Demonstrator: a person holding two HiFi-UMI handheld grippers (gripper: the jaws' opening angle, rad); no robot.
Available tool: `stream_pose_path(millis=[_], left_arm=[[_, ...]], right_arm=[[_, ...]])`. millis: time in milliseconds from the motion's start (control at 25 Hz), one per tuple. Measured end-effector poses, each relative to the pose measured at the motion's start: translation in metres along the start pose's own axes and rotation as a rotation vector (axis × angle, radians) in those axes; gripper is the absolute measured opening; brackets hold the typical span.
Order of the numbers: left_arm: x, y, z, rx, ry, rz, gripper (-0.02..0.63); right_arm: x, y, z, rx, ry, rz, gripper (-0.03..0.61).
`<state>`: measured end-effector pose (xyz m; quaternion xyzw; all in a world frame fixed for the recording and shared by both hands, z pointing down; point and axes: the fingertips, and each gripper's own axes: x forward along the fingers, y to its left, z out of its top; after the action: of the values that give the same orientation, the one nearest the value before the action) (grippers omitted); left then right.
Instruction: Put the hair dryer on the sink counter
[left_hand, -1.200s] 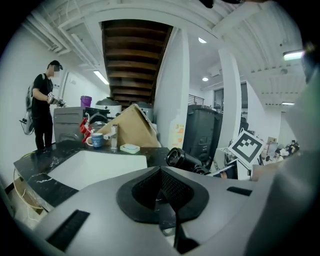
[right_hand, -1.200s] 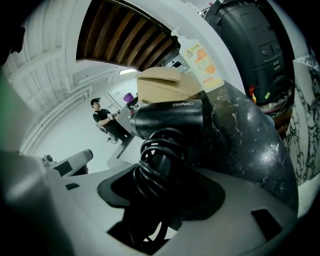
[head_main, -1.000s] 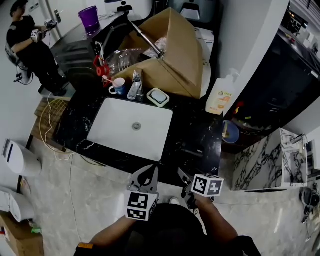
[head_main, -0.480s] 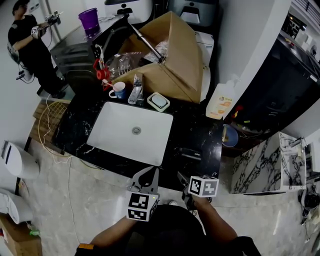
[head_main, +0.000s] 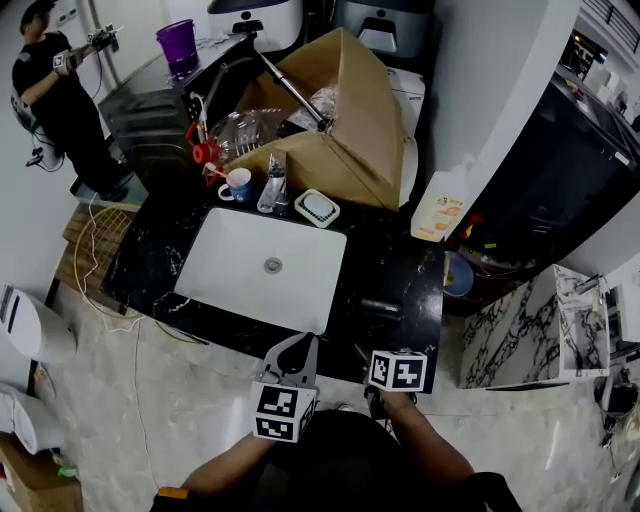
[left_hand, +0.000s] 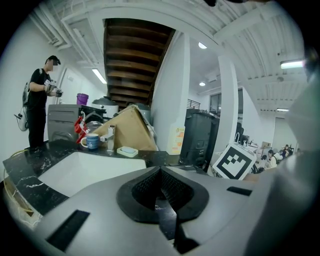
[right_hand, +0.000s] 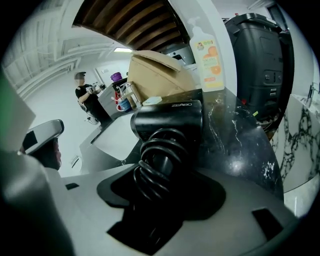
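Two grippers hang at the near edge of the black marble sink counter (head_main: 398, 256). The right gripper (right_hand: 159, 192) is clamped on the cord-wrapped handle of the black hair dryer (right_hand: 167, 120), whose barrel sits over the counter's near right part, right of the white rectangular basin (head_main: 262, 265). The left gripper (left_hand: 161, 192) has its jaws pressed together, nothing between them.

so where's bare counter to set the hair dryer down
Best: the black counter right of the sink, in front of the bottle. Another strip lies left of the sink. Behind the sink is crowded: mug, faucet, soap dish, cardboard box.
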<state>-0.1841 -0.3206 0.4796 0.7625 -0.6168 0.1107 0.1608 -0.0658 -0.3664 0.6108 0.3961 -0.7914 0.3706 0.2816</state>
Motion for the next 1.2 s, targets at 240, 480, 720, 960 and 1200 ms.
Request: stream_pose_path(millis=[240, 480, 720, 960, 1200], left_arm=[[-0.011, 0.007, 0.002, -0.007, -0.017, -0.019, 0.008], [-0.025, 0.007, -0.001, -0.009, -0.033, -0.071, 0.008], [-0.041, 0.006, -0.015, -0.022, -0.018, -0.15, 0.008], [-0.049, -0.004, -0.048, -0.036, 0.03, -0.259, 0.008], [-0.065, -0.019, -0.046, 0.002, 0.001, -0.313, 0.009]], right_arm=[[-0.001, -0.003, -0.002, -0.039, 0.018, -0.095, 0.272], [-0.006, -0.001, 0.003, -0.032, 0.007, -0.124, 0.284], [-0.048, 0.018, 0.013, -0.063, -0.086, -0.183, 0.293], [-0.084, 0.055, 0.003, -0.09, -0.189, -0.236, 0.286], [-0.12, 0.084, -0.015, -0.063, -0.278, -0.237, 0.189]])
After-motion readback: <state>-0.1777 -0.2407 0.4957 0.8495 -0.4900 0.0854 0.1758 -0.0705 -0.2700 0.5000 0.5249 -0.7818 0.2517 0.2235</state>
